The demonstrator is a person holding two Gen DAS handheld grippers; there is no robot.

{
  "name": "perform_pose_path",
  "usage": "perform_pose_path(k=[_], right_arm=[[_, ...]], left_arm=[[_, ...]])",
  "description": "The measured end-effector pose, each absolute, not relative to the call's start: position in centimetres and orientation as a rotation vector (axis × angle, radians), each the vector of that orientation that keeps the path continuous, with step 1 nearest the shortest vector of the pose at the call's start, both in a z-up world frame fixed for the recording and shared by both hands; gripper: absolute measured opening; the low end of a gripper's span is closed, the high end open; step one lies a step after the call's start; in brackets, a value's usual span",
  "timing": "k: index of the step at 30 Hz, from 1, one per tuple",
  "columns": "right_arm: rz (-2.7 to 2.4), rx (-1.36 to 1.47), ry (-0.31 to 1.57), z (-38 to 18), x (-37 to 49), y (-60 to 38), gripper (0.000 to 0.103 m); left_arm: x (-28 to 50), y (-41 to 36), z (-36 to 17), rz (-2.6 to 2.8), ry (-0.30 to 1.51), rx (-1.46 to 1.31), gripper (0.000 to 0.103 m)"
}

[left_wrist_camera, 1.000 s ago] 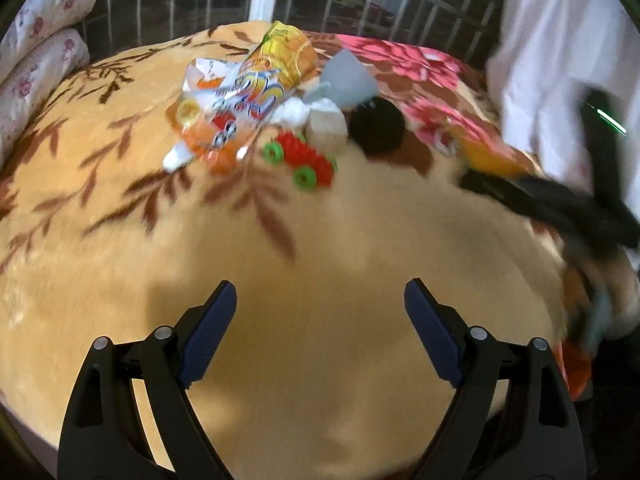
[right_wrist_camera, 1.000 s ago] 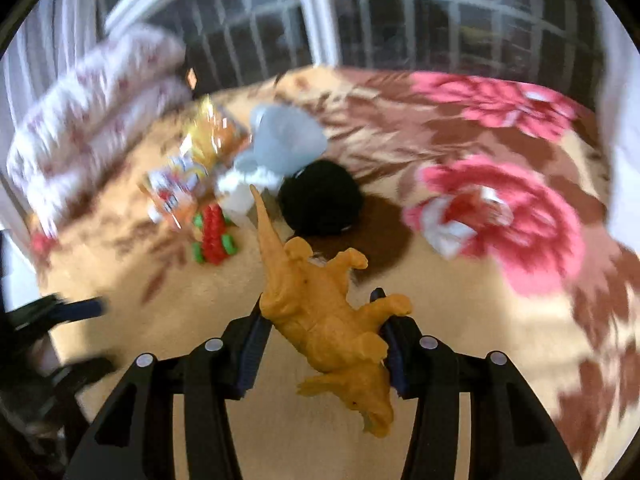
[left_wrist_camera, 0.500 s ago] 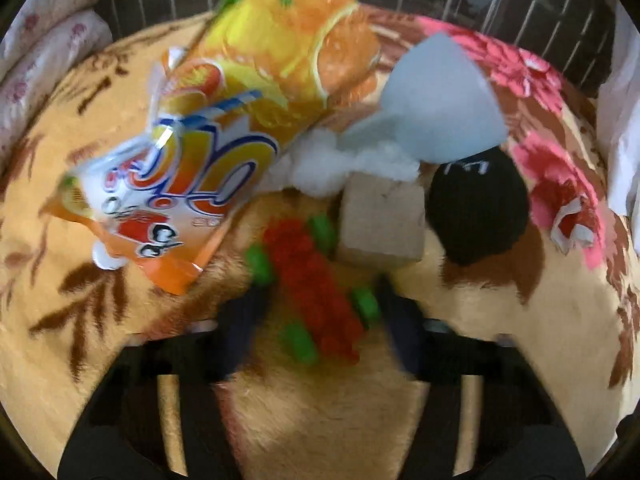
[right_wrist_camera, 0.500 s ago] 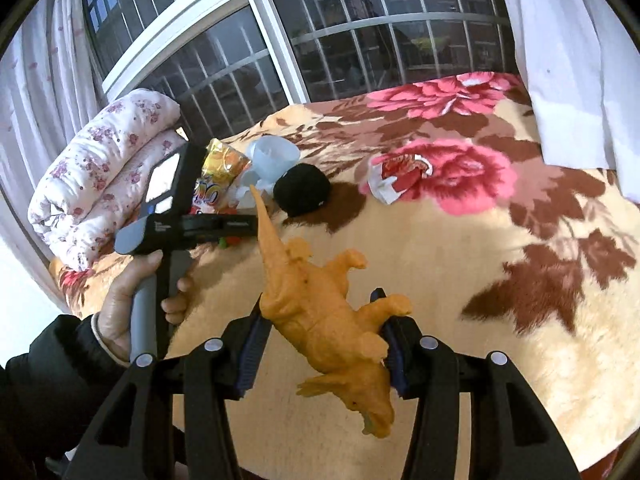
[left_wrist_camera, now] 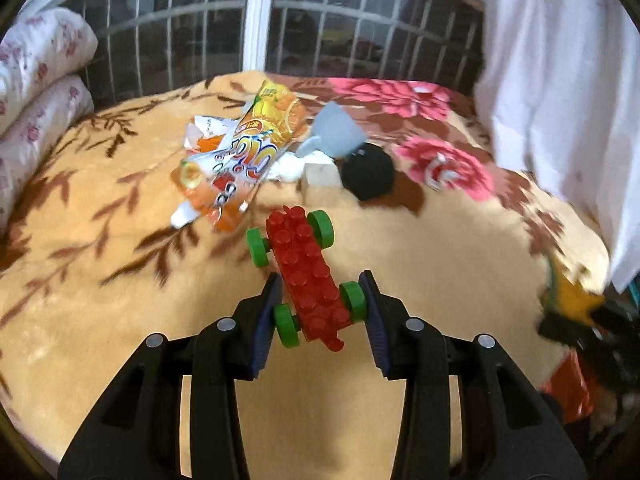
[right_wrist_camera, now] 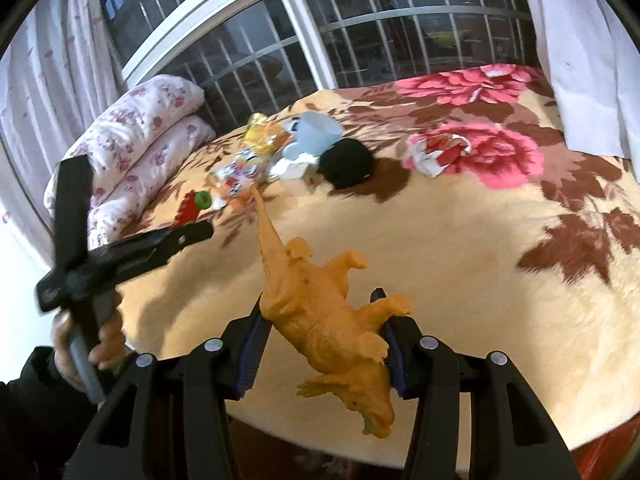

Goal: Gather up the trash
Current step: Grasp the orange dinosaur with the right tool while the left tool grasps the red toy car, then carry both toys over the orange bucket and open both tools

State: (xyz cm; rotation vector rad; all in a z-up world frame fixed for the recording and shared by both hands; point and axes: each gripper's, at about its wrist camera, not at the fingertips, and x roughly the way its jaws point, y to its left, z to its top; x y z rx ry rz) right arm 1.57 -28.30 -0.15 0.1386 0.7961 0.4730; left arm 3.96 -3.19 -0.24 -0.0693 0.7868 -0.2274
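My left gripper [left_wrist_camera: 319, 312] is shut on a red brick toy car with green wheels [left_wrist_camera: 306, 276], held above the blanket; it also shows in the right wrist view [right_wrist_camera: 192, 210]. My right gripper [right_wrist_camera: 324, 340] is shut on an orange toy dinosaur [right_wrist_camera: 320, 308], lifted near the bed's front edge. On the blanket lie an orange juice wrapper [left_wrist_camera: 240, 152], a pale blue cup [left_wrist_camera: 336, 134], a white wad [left_wrist_camera: 290, 166], a beige block [left_wrist_camera: 320, 178], a black ball [left_wrist_camera: 368, 174] and a red-white crumpled wrapper [left_wrist_camera: 438, 170].
The yellow floral blanket [right_wrist_camera: 460, 248] covers the bed. Rolled flowered quilts [right_wrist_camera: 132, 144] lie at the left by the barred window. A white curtain [left_wrist_camera: 560, 80] hangs at the right. Something orange-red [left_wrist_camera: 568, 384] lies below the bed edge at the right.
My left gripper has closed on the red toy car and lifted it back from the pile. My right gripper has kept the dinosaur and drawn back toward the bed's edge.
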Motion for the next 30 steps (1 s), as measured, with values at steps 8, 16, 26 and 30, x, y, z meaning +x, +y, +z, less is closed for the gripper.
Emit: perform_pose_path(k=[8, 16, 26, 30], right_arm=[[0.495, 0.083, 0.788, 0.6, -3.9, -25.6, 0.05], [0.534, 0.02, 0.871, -1.8, -10.7, -23.8, 0.05], [0.492, 0.036, 1.114, -11.4, -12.3, -22.9, 0.05], [0.481, 0.025, 1.181, -13.7, -11.0, -22.6, 0.05]], left_arm=[[-5.0, -4.0, -0.3, -0.262, 0.764, 0.061, 0.039], [-13.1, -5.4, -3.7, -0.361, 0.789, 0.222, 0.039], [-13.5, -4.7, -13.3, -0.436, 1.061, 0.203, 0.039], [-12.2, -4.4, -15.0, -0.429, 1.126, 0.187, 0.039]])
